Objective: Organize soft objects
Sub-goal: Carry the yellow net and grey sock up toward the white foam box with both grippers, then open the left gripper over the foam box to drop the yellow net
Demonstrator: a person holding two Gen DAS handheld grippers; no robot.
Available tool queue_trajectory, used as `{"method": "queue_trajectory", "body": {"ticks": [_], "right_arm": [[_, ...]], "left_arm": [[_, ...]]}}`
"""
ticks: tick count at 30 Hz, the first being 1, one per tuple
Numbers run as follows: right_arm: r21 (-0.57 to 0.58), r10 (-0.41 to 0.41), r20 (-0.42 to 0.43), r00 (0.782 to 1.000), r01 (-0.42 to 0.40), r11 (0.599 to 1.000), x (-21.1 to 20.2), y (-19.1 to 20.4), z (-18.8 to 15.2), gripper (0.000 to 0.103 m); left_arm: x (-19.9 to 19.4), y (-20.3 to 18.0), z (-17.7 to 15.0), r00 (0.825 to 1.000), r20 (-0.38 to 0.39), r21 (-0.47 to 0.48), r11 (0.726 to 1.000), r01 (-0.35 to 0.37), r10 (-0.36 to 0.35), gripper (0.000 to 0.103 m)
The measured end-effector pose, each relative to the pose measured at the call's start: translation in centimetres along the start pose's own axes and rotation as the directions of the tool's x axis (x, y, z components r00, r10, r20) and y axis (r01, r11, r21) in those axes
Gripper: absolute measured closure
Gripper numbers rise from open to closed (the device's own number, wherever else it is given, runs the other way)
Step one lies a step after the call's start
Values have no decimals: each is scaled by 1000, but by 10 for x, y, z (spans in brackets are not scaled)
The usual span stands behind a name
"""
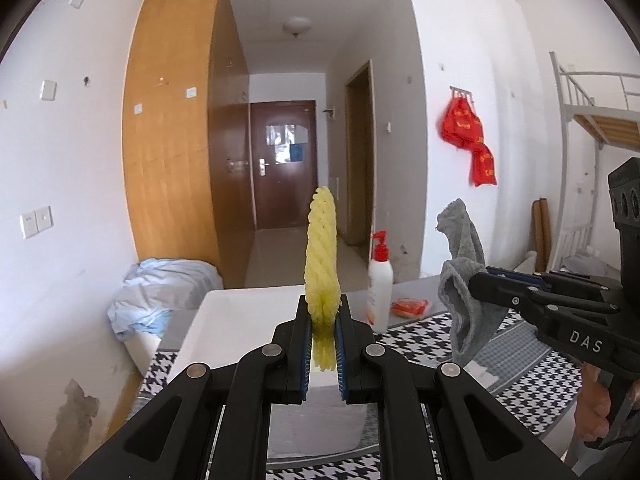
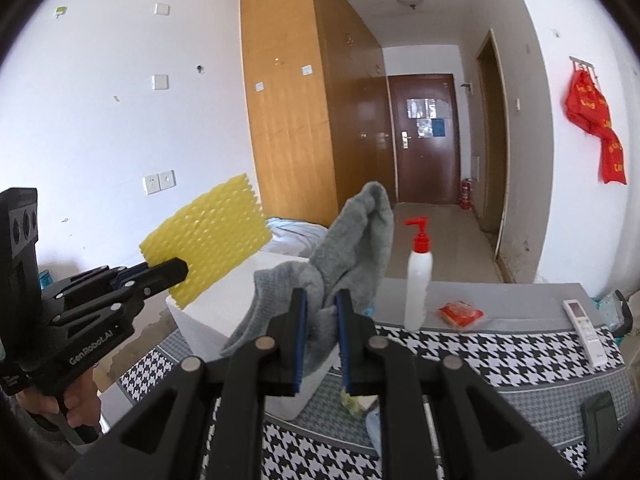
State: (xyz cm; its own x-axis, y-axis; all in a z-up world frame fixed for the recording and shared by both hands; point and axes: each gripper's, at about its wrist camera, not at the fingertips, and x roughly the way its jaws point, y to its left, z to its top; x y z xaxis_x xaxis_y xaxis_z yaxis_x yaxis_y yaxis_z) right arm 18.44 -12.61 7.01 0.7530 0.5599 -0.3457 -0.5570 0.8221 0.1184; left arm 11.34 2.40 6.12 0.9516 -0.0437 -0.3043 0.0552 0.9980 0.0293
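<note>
Left wrist view showed our left gripper (image 1: 323, 330) with its fingers clenched on a yellow foam net sheet (image 1: 322, 264), ridged and standing upright on edge above a white foam box (image 1: 224, 320). Our right gripper (image 2: 321, 322) pinched a crumpled grey terry cloth (image 2: 352, 248), held above the houndstooth-patterned tabletop (image 2: 480, 360) near a white pump bottle (image 2: 418, 280).

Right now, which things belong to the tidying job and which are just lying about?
Job: yellow sponge in left gripper; grey cloth in right gripper; white box.
Lying about: pump bottle, red packet, remote.
</note>
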Motion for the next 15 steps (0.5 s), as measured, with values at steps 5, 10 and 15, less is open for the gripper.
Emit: {"method": "queue_trajectory", "body": {"ticks": [5, 10, 15], "right_arm": [[-11, 17, -11, 1000, -17, 1000, 11, 7, 4, 85], [-16, 21, -23, 1000, -21, 1000, 21, 10, 8, 85], [-20, 18, -37, 999, -19, 1000, 31, 12, 10, 85]], "left_arm": [[7, 10, -1, 999, -11, -13, 999, -36, 36, 92], [15, 22, -1, 998, -36, -27, 998, -57, 56, 92], [27, 29, 0, 996, -61, -35, 997, -63, 61, 92]]}}
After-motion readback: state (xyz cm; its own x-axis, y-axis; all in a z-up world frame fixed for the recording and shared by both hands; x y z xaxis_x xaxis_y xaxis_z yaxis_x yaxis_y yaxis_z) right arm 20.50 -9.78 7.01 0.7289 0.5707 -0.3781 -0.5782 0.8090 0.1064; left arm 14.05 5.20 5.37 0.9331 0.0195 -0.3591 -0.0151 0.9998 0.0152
